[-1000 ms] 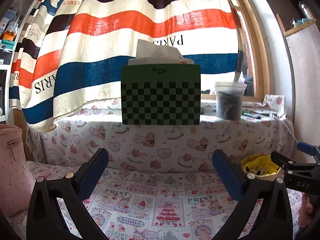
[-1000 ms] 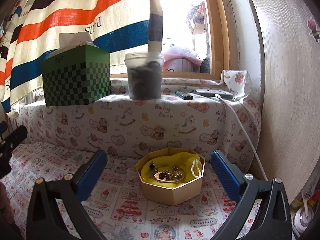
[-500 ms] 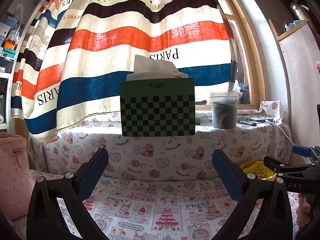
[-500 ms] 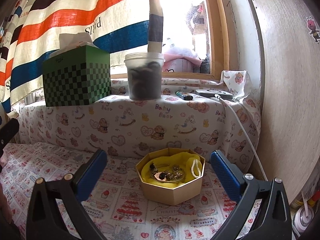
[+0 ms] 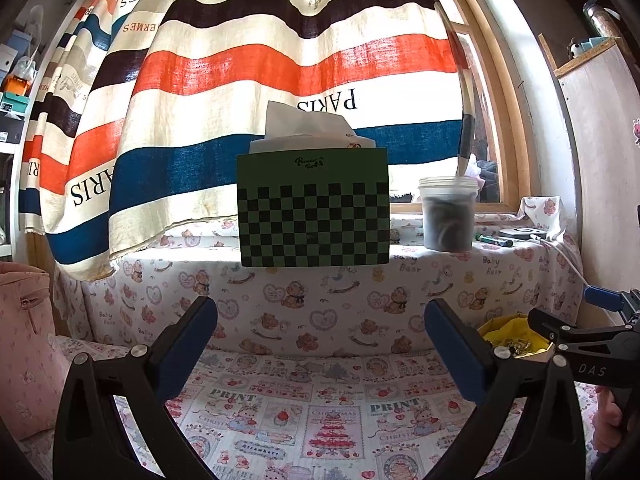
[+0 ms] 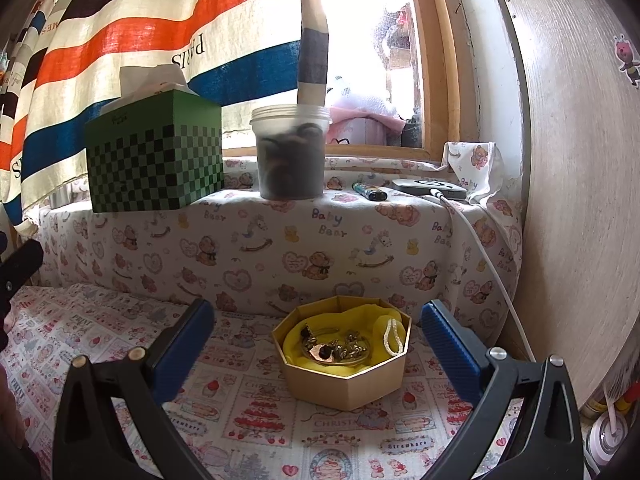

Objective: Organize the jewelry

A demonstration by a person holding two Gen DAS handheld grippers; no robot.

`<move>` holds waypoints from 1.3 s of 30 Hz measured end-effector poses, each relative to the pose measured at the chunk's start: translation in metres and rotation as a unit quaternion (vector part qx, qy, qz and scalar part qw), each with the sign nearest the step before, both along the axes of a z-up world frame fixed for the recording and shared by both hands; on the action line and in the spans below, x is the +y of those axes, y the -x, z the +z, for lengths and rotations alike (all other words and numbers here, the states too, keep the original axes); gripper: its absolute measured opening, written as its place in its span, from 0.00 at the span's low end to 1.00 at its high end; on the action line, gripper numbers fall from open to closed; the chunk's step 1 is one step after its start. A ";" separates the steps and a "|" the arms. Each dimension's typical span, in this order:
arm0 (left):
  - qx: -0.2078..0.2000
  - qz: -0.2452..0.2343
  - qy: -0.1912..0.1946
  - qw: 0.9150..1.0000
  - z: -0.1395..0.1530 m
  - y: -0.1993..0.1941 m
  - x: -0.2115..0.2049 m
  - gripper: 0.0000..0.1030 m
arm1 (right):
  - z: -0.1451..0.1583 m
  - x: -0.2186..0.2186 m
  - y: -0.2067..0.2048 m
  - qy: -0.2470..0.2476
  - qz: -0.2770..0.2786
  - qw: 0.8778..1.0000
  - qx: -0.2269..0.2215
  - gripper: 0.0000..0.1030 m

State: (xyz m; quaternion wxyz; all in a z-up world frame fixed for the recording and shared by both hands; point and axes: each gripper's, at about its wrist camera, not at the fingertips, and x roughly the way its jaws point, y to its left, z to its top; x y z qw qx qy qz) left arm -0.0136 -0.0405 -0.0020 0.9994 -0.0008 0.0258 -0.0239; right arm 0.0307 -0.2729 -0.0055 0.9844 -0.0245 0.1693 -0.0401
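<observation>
Left gripper [image 5: 320,332], jaws wide and empty, faces the tissue box [image 5: 313,209] at 12 o'clock; the jewelry box [image 5: 514,340] peeks in at 3 o'clock. Right gripper [image 6: 316,334], jaws wide and empty, alone shows the jewelry [image 6: 338,349] inside.

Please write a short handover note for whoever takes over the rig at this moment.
Left gripper: open, empty, facing the green tissue box.
Right gripper: open, empty, aimed at the octagonal box.
The jewelry and a white bead loop lie on yellow cloth inside that box, on the printed sheet.
Done: nothing picked yet.
Left: take pieces out and sort them.
</observation>
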 end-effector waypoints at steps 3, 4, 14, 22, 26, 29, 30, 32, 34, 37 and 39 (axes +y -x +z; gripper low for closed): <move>0.003 0.001 0.004 1.000 0.000 -0.001 0.002 1.00 | 0.000 0.000 0.000 -0.001 -0.003 1.000 -0.002 1.00; 0.004 0.001 0.004 1.000 0.000 -0.002 0.002 1.00 | 0.000 0.000 0.000 0.000 -0.003 1.000 -0.001 1.00; 0.011 0.003 0.003 1.000 -0.001 -0.004 0.002 1.00 | 0.000 0.000 0.000 0.000 -0.003 1.000 -0.001 1.00; 0.012 0.005 0.001 1.000 -0.001 -0.005 0.001 1.00 | 0.000 0.000 0.000 0.000 -0.001 1.000 0.000 1.00; 0.019 0.009 0.002 1.000 -0.001 -0.007 0.002 1.00 | -0.001 0.000 -0.001 0.000 0.000 1.000 0.000 1.00; 0.024 0.011 0.003 1.000 -0.002 -0.009 0.002 1.00 | -0.001 0.000 -0.001 0.000 0.000 1.000 0.000 1.00; 0.024 0.011 0.003 1.000 -0.002 -0.009 0.002 1.00 | -0.001 0.000 -0.001 0.000 0.000 1.000 0.000 1.00; 0.024 0.012 0.002 1.000 -0.002 -0.009 0.002 1.00 | -0.001 0.001 -0.001 0.000 0.000 1.000 0.000 1.00; 0.024 0.011 0.002 1.000 -0.002 -0.009 0.002 1.00 | -0.001 0.000 -0.001 0.000 0.000 1.000 0.001 1.00; 0.026 0.013 0.001 1.000 -0.002 -0.009 0.001 1.00 | -0.001 0.000 -0.001 0.000 0.000 1.000 0.000 1.00; 0.027 0.011 0.000 1.000 -0.002 -0.010 0.002 1.00 | -0.001 0.000 -0.001 0.000 0.001 1.000 0.001 1.00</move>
